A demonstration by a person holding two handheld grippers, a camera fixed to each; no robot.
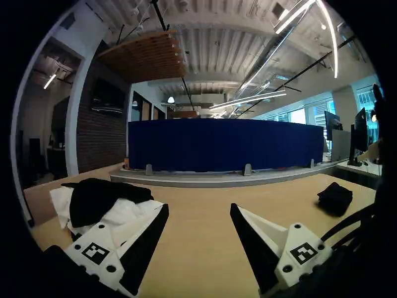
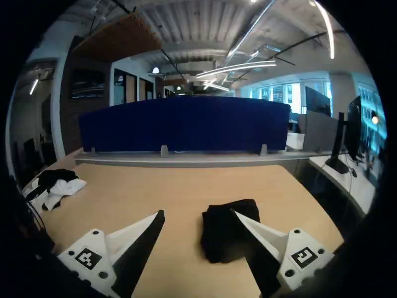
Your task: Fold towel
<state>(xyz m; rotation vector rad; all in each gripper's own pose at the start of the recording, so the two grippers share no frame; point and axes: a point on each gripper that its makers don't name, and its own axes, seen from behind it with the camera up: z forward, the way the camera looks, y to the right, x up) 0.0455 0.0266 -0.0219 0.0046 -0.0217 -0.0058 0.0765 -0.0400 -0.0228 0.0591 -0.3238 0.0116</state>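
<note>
A heap of black and white towels point(image 1: 101, 202) lies on the wooden table point(image 1: 208, 198) at the left of the left gripper view; the heap point(image 2: 54, 187) sits far left in the right gripper view. My left gripper point(image 1: 198, 213) is open just right of that heap, nothing between its fingers. A folded black towel point(image 2: 229, 233) rests near the table's right side, partly behind one right fingertip point(image 2: 240, 218). In the left gripper view the folded towel point(image 1: 336, 197) is at the far right. My right gripper point(image 2: 197, 216) hangs open over the table, beside the folded towel.
A blue partition point(image 1: 223, 145) on a grey rail closes the table's far edge. Monitors point(image 2: 350, 131) stand on a neighbouring desk to the right. A brick wall point(image 1: 99, 134) and dark doorway lie at the left. Bare wood stretches between the two towel piles.
</note>
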